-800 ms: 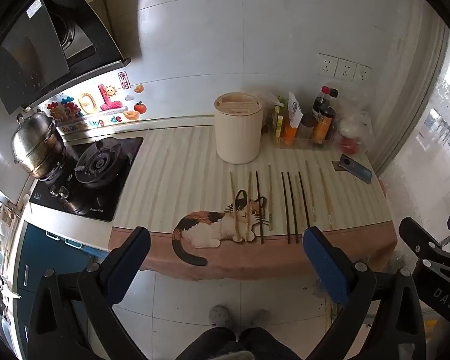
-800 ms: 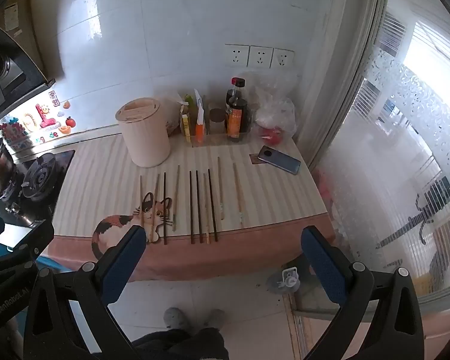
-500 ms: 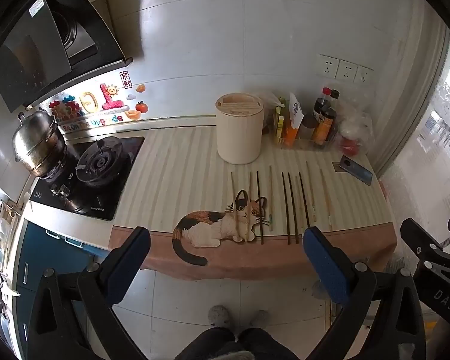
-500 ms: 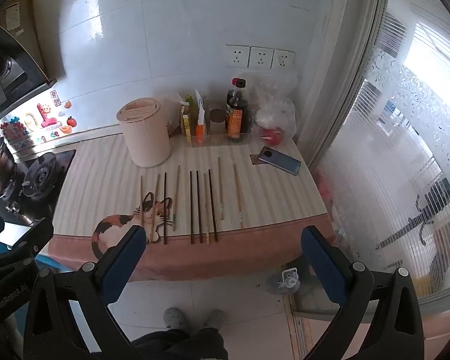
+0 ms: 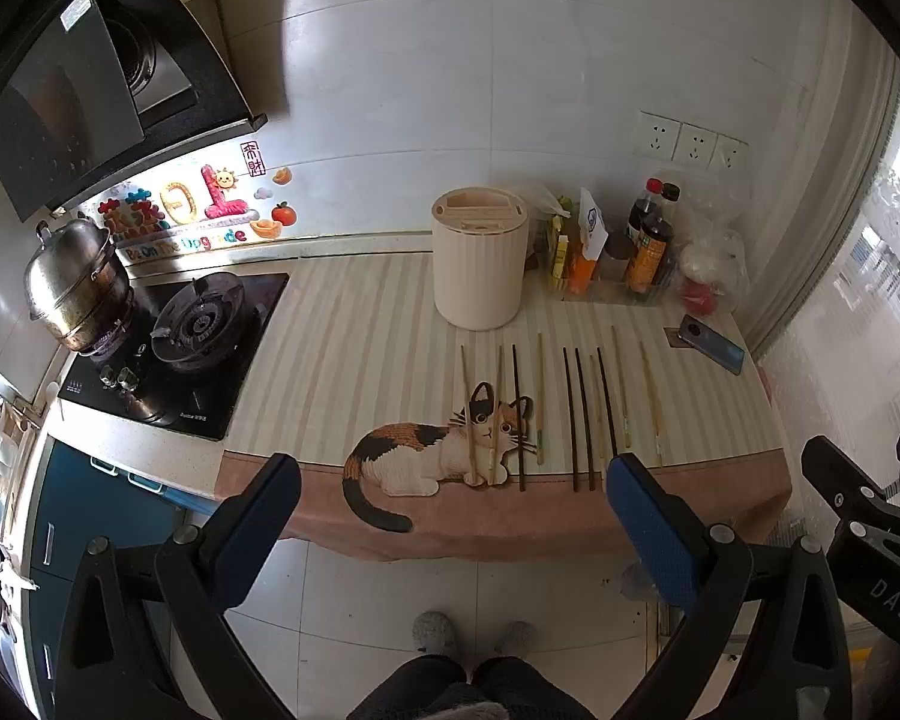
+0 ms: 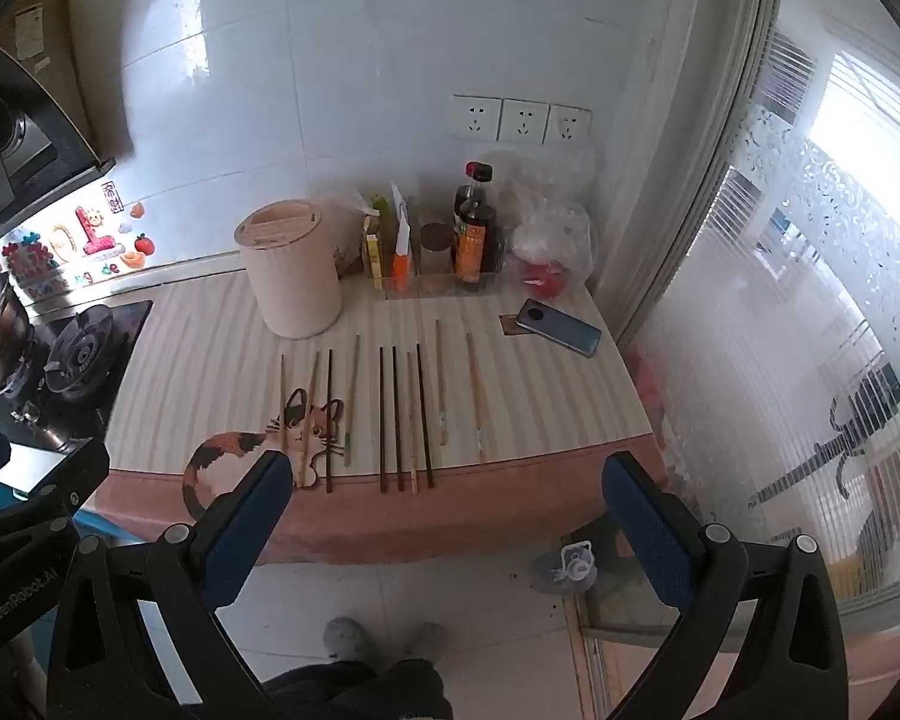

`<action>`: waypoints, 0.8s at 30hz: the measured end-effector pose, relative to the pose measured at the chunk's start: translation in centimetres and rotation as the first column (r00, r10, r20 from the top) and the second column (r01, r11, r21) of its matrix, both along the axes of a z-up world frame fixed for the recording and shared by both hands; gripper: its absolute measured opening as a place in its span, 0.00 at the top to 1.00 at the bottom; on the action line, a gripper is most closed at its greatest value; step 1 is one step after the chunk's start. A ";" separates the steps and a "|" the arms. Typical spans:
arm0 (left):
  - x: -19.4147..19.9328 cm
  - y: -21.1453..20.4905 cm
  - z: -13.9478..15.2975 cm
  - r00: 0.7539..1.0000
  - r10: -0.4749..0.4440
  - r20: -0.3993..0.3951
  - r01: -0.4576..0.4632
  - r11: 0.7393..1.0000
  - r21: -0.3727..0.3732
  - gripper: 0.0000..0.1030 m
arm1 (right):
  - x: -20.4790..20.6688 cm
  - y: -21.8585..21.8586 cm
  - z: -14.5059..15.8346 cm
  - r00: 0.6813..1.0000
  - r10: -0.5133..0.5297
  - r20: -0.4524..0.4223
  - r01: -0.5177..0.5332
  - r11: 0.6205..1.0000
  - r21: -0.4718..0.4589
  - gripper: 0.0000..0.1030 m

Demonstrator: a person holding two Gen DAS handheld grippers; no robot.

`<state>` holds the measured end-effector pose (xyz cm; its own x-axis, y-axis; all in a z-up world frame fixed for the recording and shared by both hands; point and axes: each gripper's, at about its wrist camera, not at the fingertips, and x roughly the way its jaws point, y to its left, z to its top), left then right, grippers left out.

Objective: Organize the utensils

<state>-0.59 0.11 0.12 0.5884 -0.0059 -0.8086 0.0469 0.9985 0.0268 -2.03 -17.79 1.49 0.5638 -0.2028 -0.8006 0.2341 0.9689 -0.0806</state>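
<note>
In the left wrist view the left gripper [image 5: 450, 504] is held spread and empty before the counter where chopsticks [image 5: 576, 417] lie beside a cream holder [image 5: 480, 267], and in the right wrist view the right gripper [image 6: 444, 501] is likewise spread, the chopsticks [image 6: 390, 417] lying beyond it.

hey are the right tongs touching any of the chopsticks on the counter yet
Apart. The right wrist view shows the right tongs open and empty, held off the counter's front edge, with the chopsticks lying beyond them on the mat.
</note>
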 end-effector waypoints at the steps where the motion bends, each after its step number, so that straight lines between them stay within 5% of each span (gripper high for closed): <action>1: 0.1 0.0 0.0 1.000 0.000 0.000 0.000 1.000 -0.001 0.00 | 0.0 -0.3 0.1 1.000 0.003 0.002 -0.003 1.000 0.000 0.00; 24: 0.4 0.0 0.8 1.000 0.005 0.008 -0.005 1.000 -0.004 0.00 | -0.8 0.4 0.4 1.000 0.011 0.024 -0.011 1.000 -0.005 0.00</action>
<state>-0.23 0.10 0.89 0.5948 -0.0062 -0.8038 0.0421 0.9988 0.0234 -2.83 -17.37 1.85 0.5855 -0.2005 -0.7855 0.2253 0.9710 -0.0799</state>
